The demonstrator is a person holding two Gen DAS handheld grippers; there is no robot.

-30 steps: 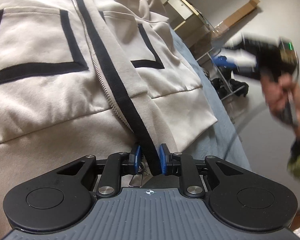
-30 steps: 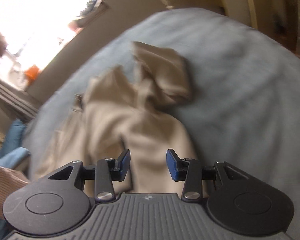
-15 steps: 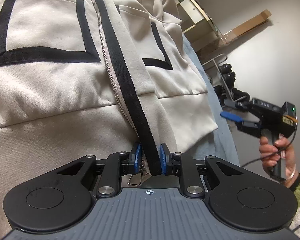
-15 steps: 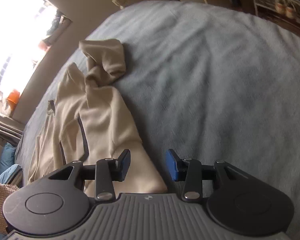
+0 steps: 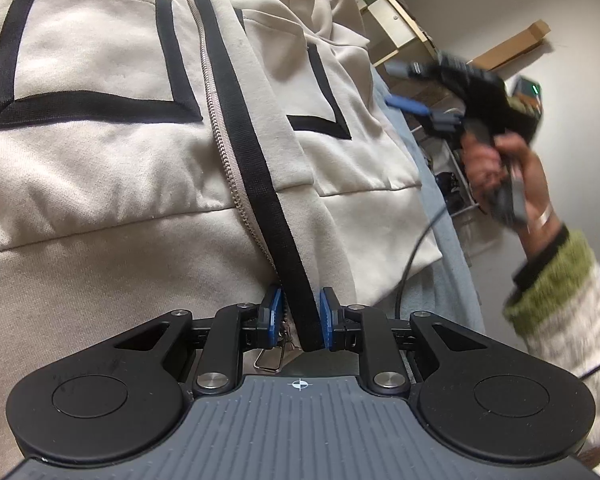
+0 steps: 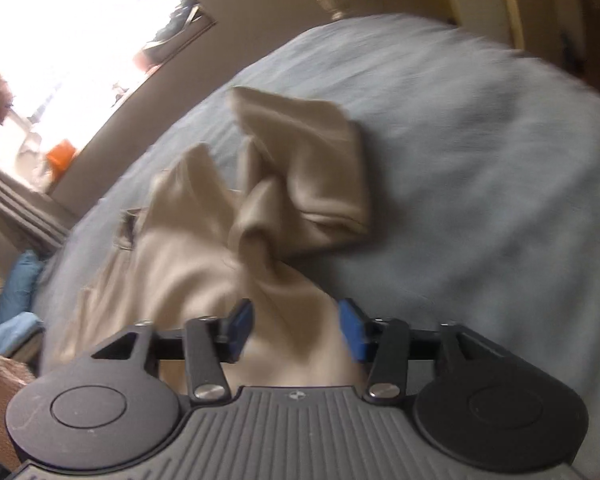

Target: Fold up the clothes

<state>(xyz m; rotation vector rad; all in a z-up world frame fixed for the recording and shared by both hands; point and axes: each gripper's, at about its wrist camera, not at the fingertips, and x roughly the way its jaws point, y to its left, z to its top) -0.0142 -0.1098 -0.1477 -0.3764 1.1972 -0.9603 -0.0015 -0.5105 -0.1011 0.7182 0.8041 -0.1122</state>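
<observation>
The left gripper pinches the black zip band at the hem of the cream jacket, which spreads from 9 to 1 o'clock on the blue bed, while the right gripper hovers wide open, empty, over its crumpled sleeve.

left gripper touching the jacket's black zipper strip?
Touching. Left wrist view: the left gripper is closed on the black strip of the jacket.
</observation>
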